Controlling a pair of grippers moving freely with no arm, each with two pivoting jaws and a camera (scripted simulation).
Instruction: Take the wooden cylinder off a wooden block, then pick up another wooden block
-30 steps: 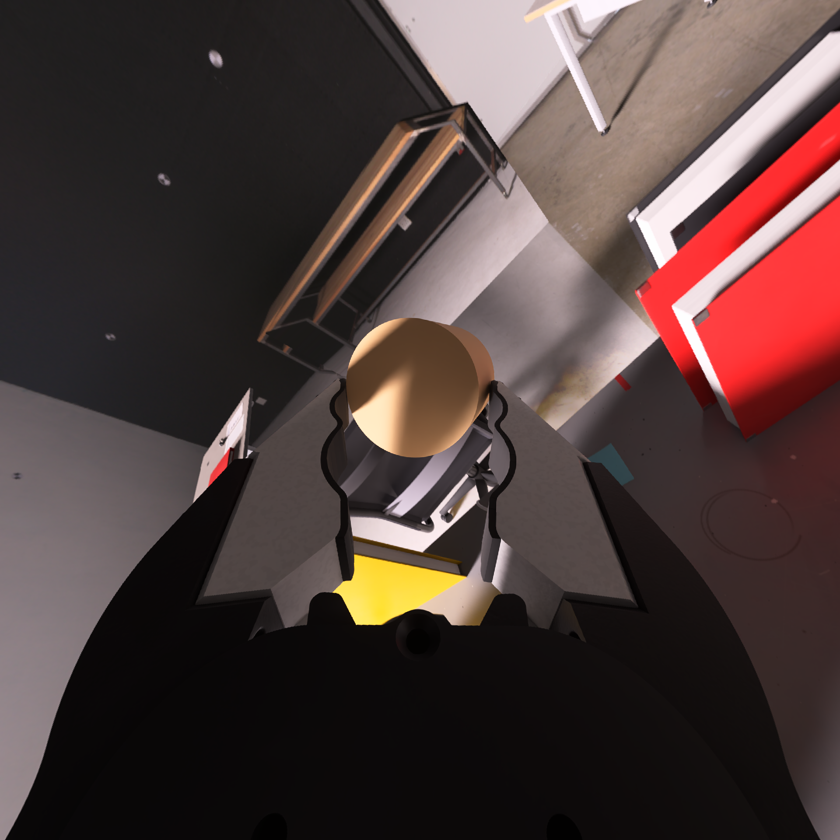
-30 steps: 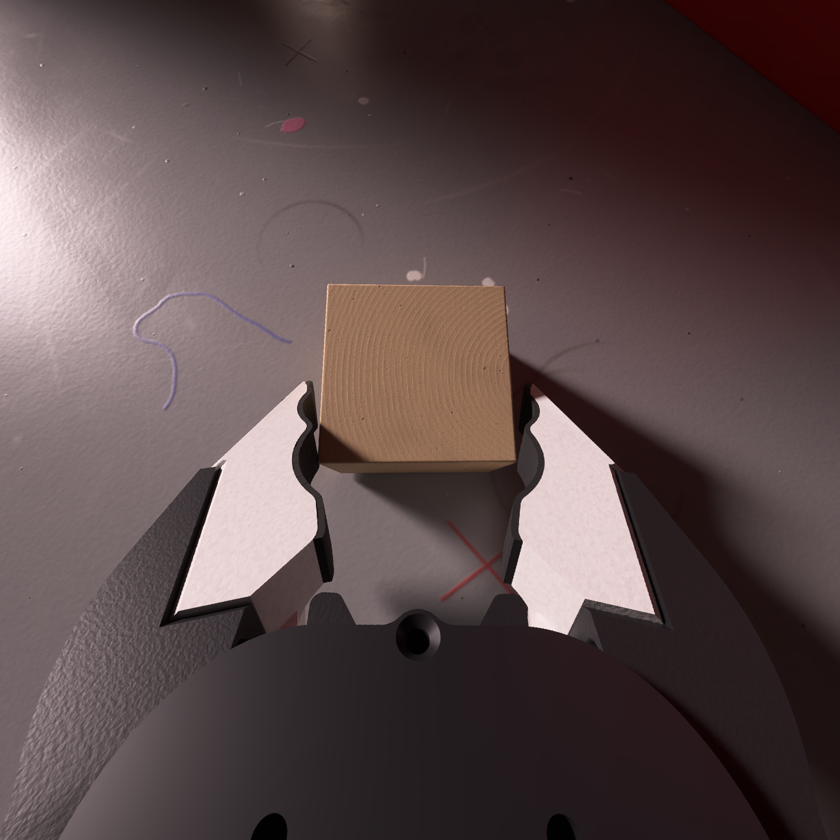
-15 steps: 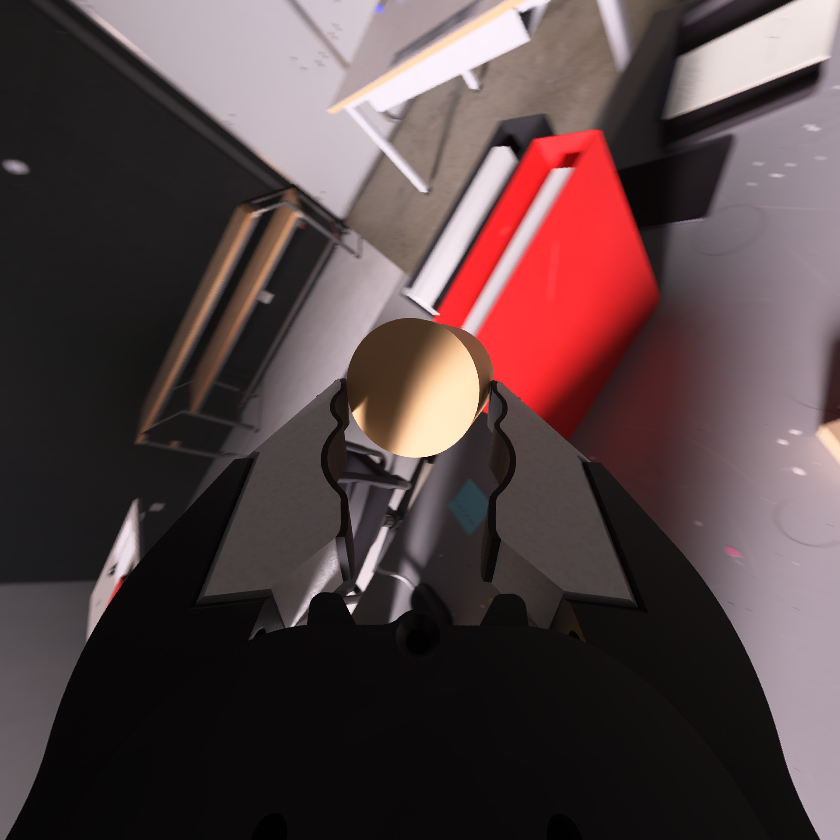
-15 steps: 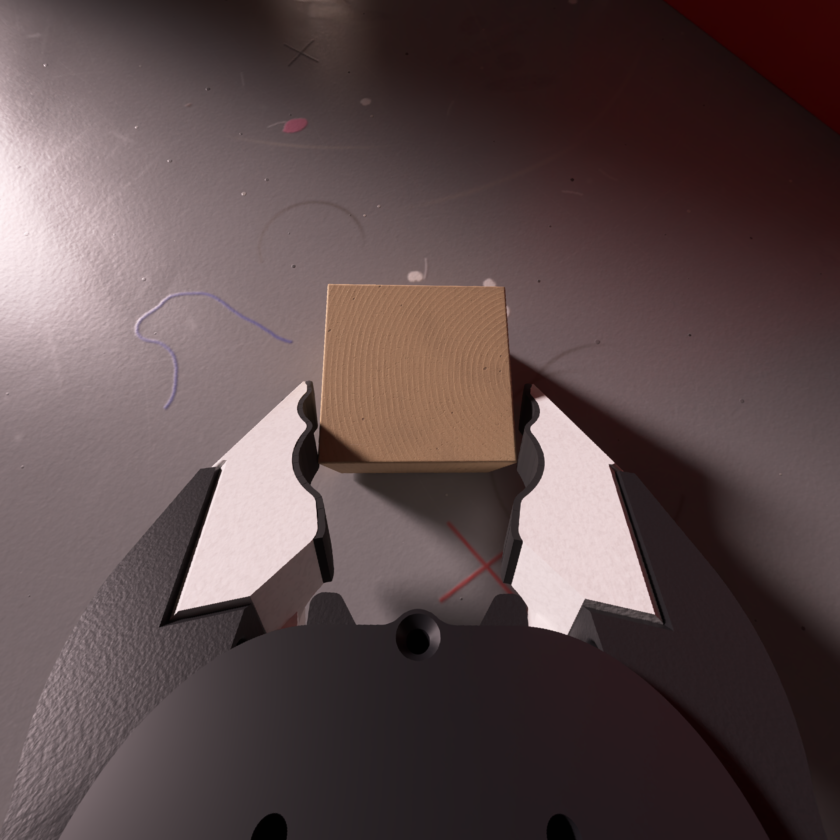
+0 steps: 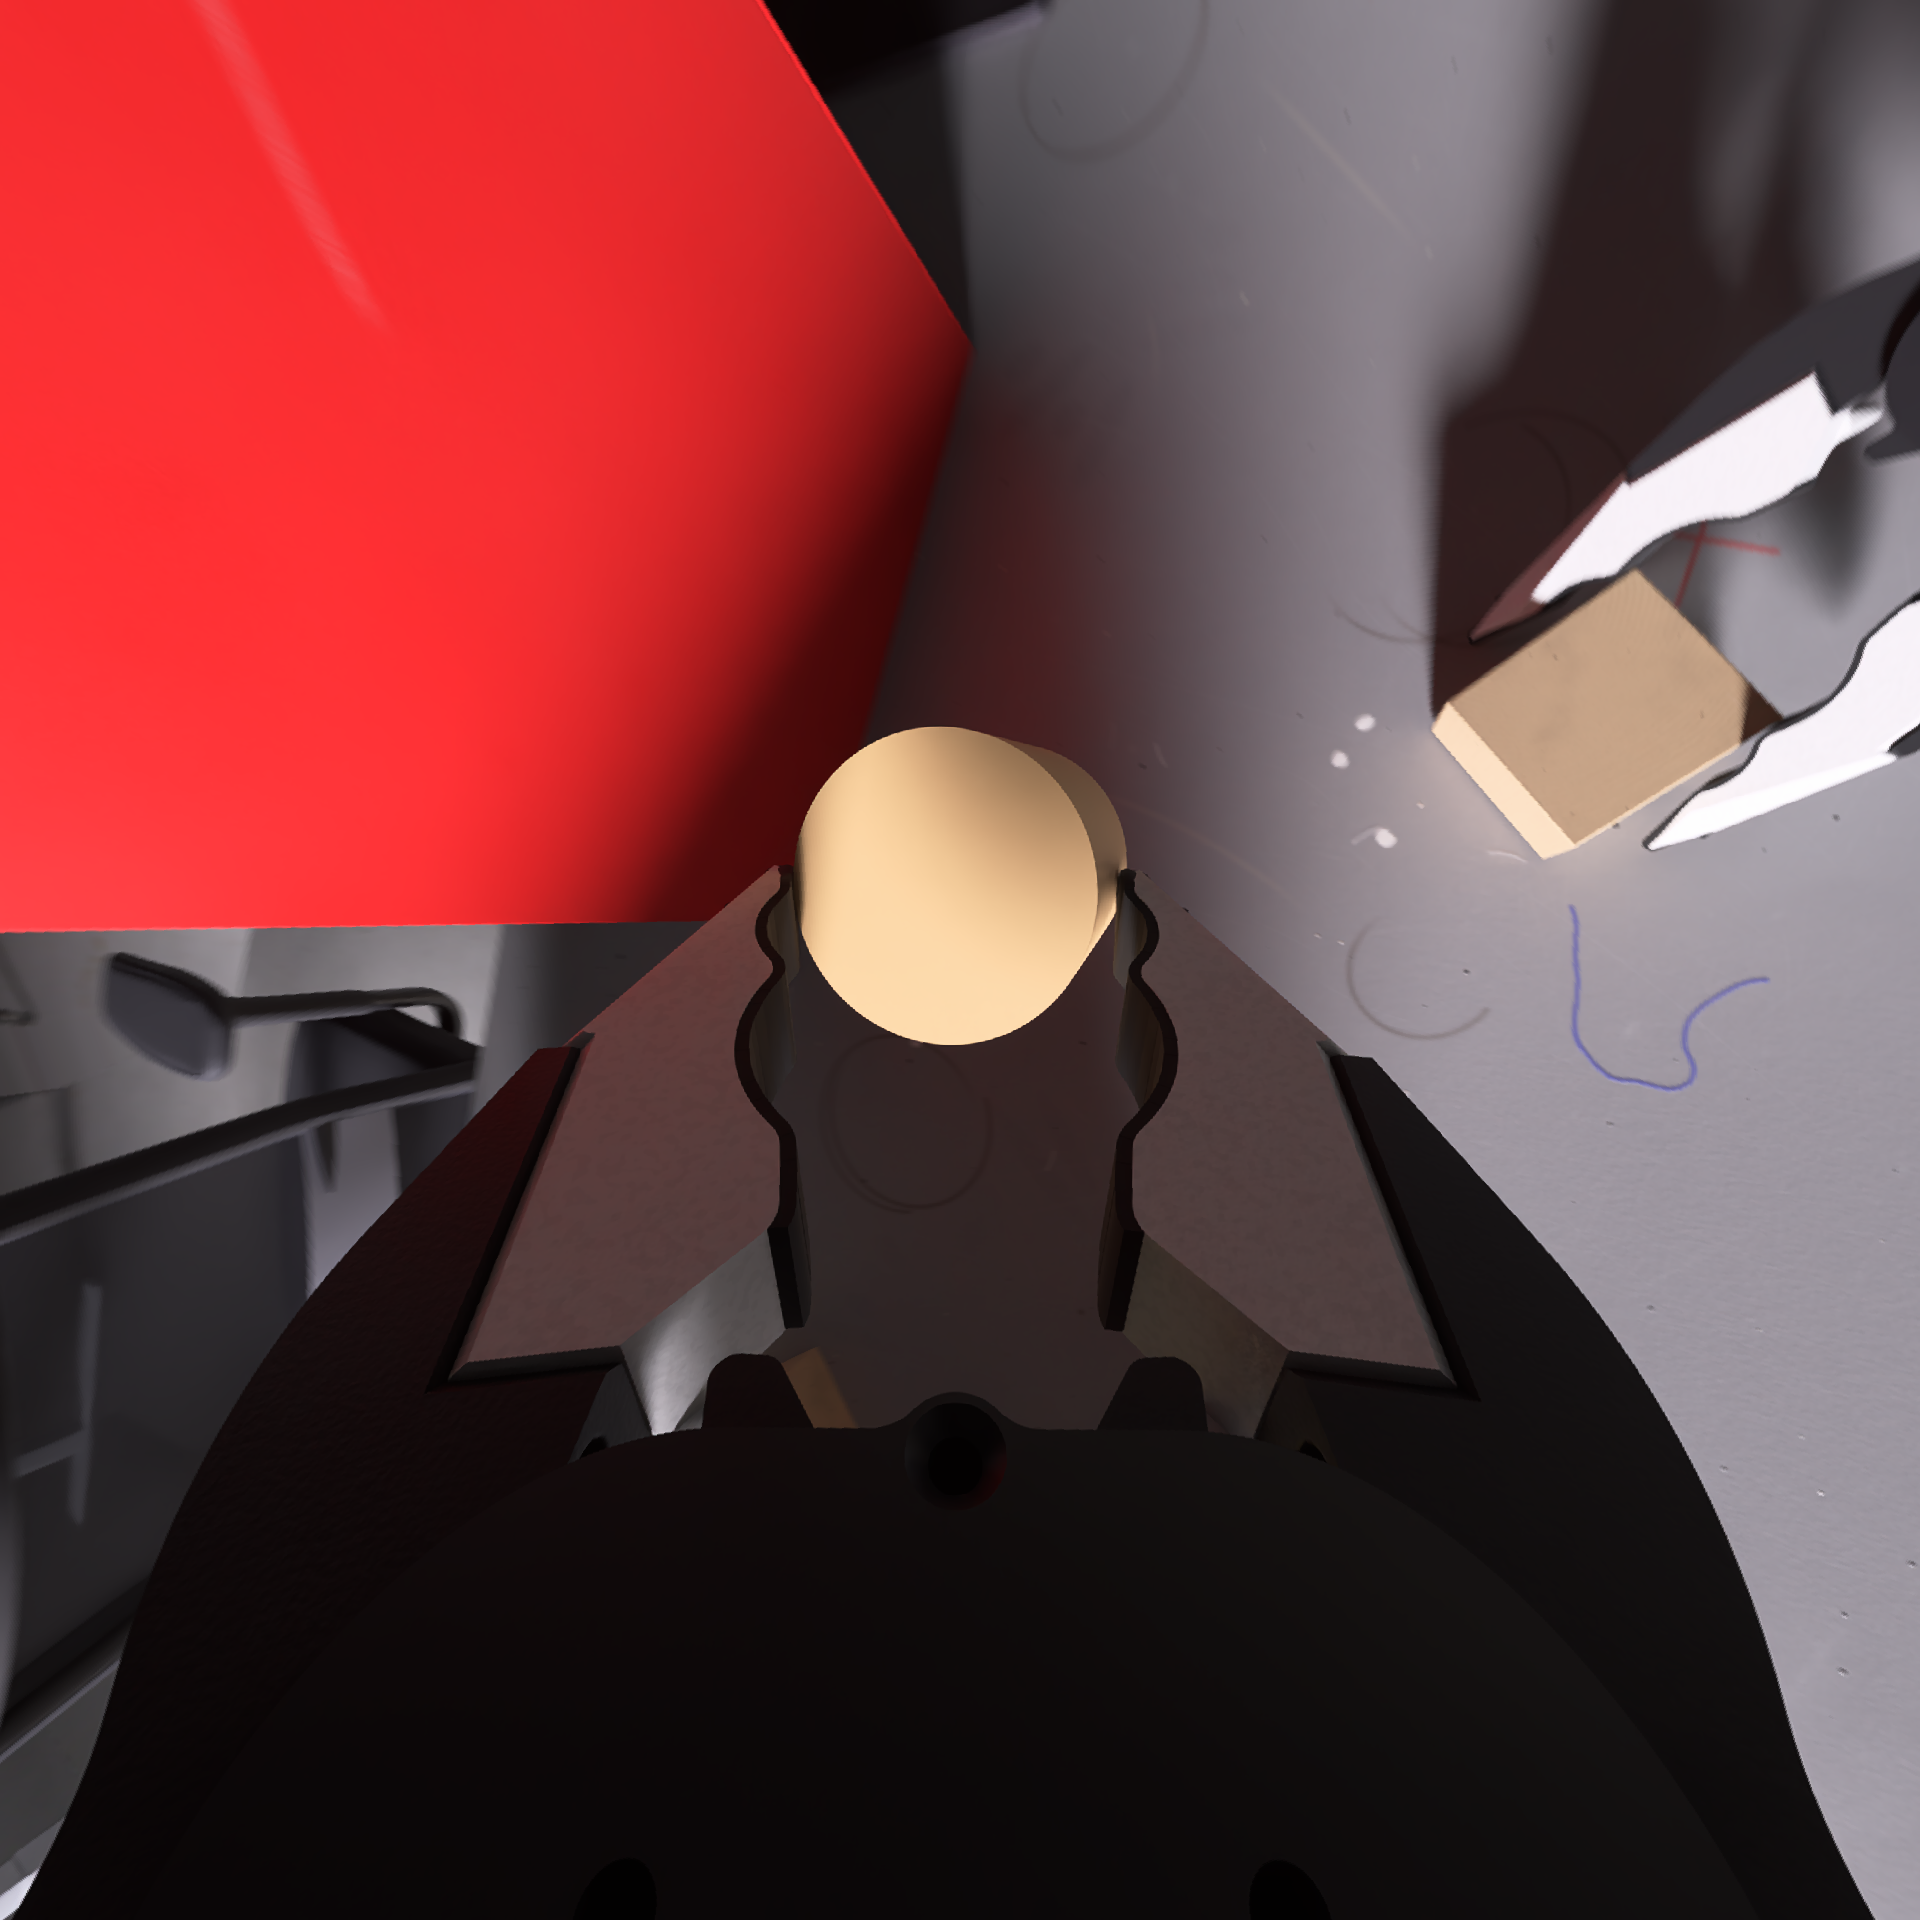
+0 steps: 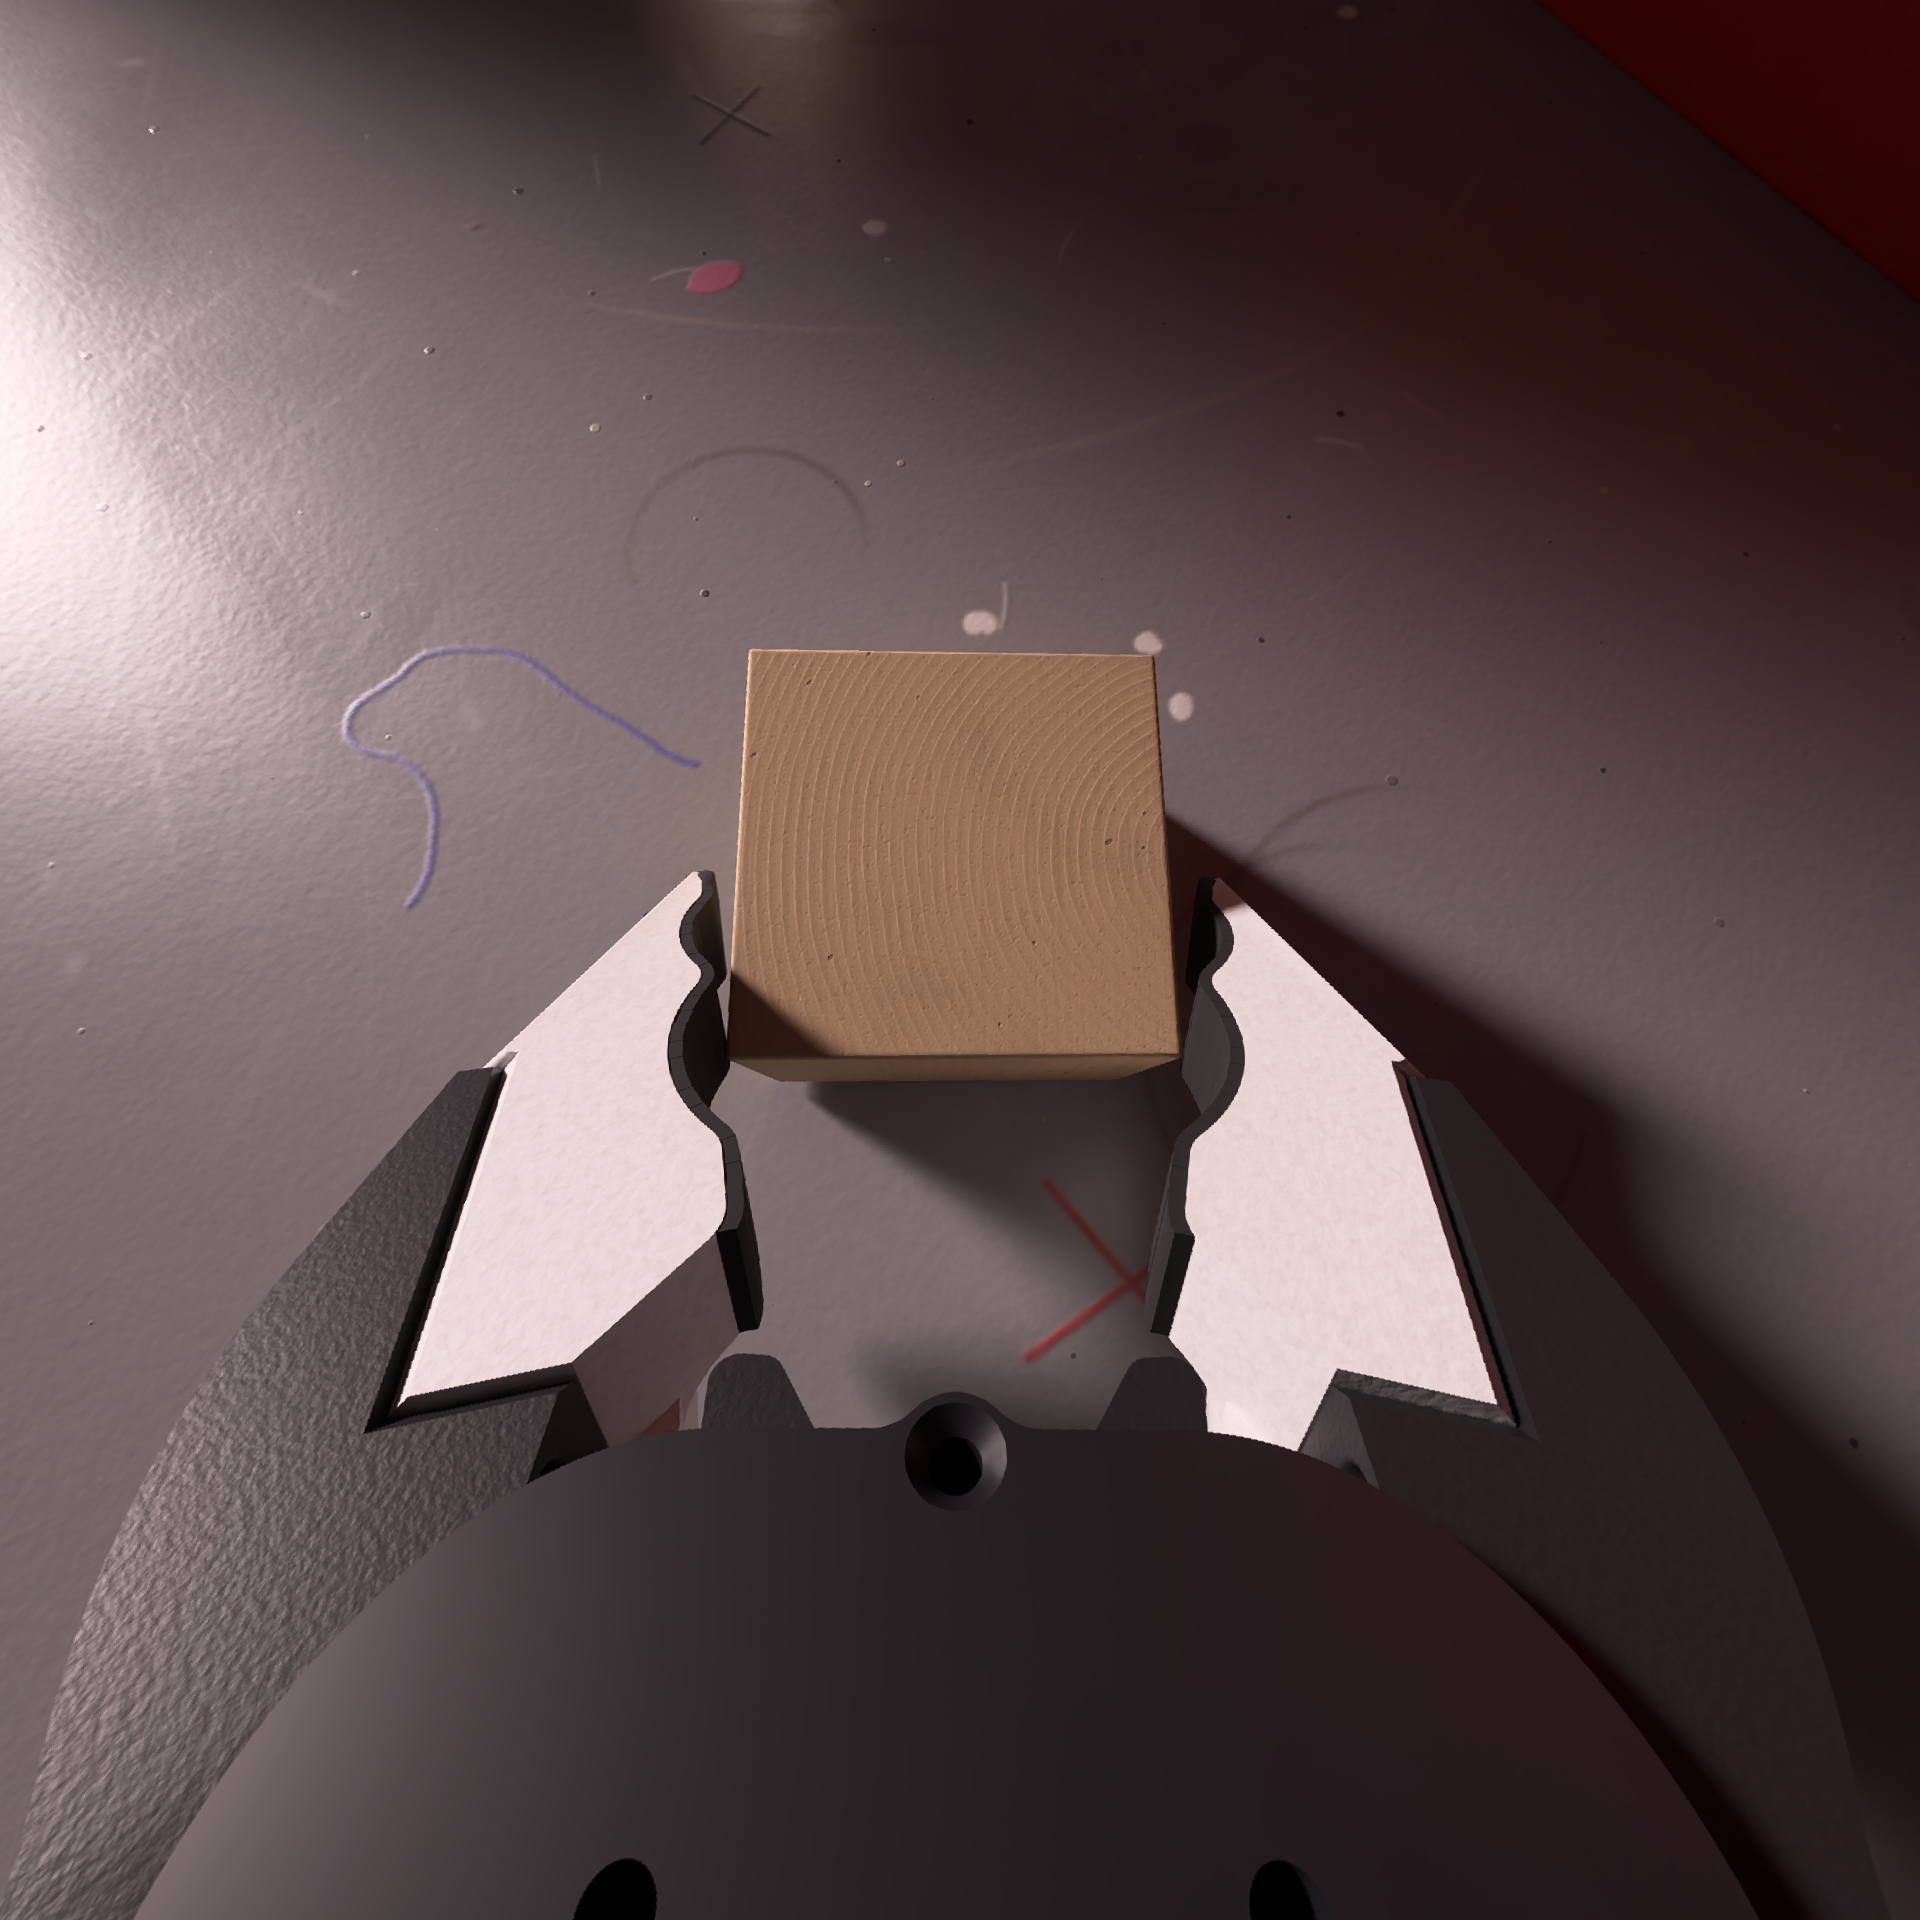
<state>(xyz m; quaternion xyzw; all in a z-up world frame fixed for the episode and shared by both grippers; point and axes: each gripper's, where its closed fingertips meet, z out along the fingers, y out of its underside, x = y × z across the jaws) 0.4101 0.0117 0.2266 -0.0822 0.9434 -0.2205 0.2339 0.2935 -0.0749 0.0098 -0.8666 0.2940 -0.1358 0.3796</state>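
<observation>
My left gripper [image 5: 956, 878] is shut on the wooden cylinder [image 5: 940, 904], whose pale round end faces the camera, held above the grey table [image 5: 1351, 1195]. My right gripper [image 6: 956, 885] has its fingers against both sides of a wooden block [image 6: 951, 862], square top up, over the table [image 6: 416, 416]. The left wrist view also shows this block [image 5: 1600, 717] at the right, between the right gripper's [image 5: 1564, 738] white fingers. No other block is in view.
A large red panel [image 5: 416, 416] fills the upper left of the left wrist view, next to the cylinder. Dark furniture [image 5: 260, 1039] lies beyond the table's edge at lower left. The table bears pen marks and paint spots [image 6: 717, 275].
The left gripper has swung with the cylinder from facing the room to facing down at the table, bringing the red panel and the right gripper into view. The right gripper and block have not moved.
</observation>
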